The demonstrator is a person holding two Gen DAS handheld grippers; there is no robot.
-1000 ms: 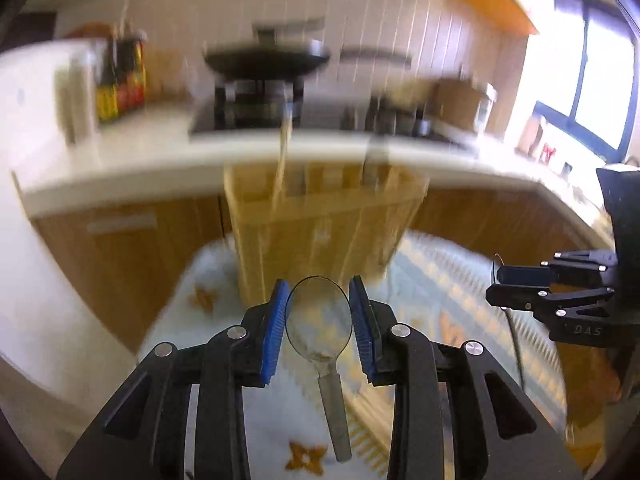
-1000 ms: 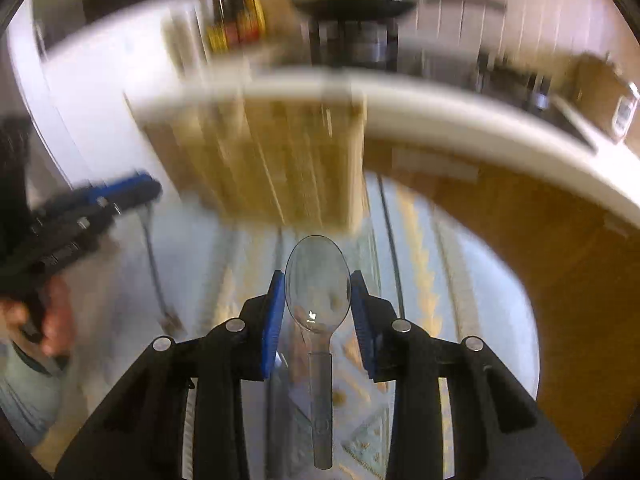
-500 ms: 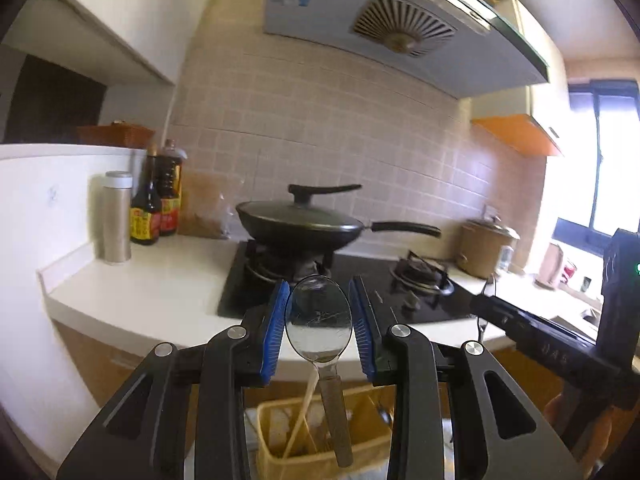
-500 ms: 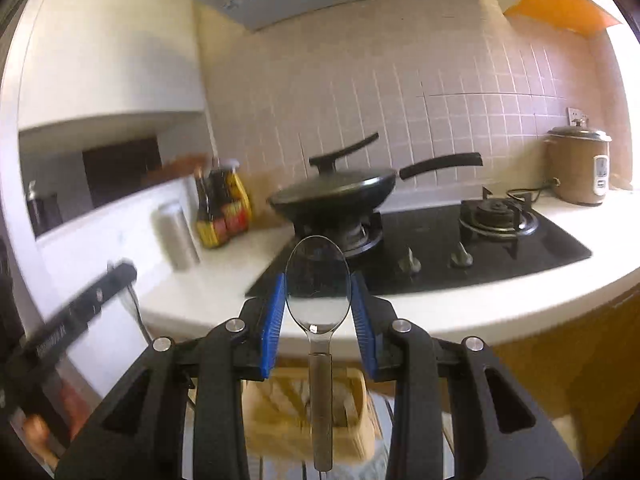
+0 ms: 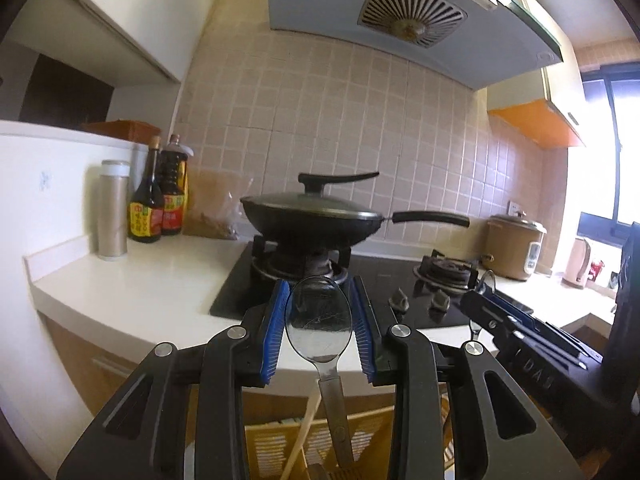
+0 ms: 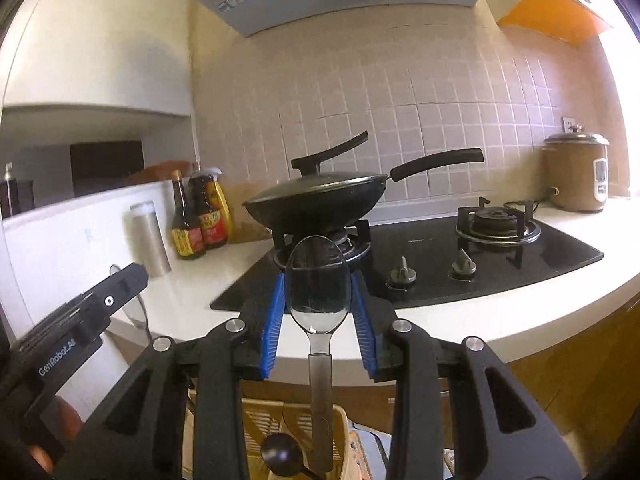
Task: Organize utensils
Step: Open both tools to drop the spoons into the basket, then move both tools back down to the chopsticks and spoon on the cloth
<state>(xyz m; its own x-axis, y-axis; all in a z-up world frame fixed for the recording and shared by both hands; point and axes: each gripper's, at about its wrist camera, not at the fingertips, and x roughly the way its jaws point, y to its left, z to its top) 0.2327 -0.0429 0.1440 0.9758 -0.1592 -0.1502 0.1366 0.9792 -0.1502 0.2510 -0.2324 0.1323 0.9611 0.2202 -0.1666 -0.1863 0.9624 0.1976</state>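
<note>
I've got both grippers pinched on spoons: left gripper (image 5: 319,316) jaws partly closed round clear spoon (image 5: 319,318), centre-low; right gripper (image 6: 318,300) same w/ second spoon (image 6: 318,288). Wooden utensil basket (image 6: 264,424) at bottom edge, below desk (image 5: 132,292).

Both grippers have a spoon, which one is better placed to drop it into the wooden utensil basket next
Probably the right gripper: its spoon hangs straight, handle already over the basket. The left gripper holds its spoon slanted beside a wooden stick. It is close.
</note>
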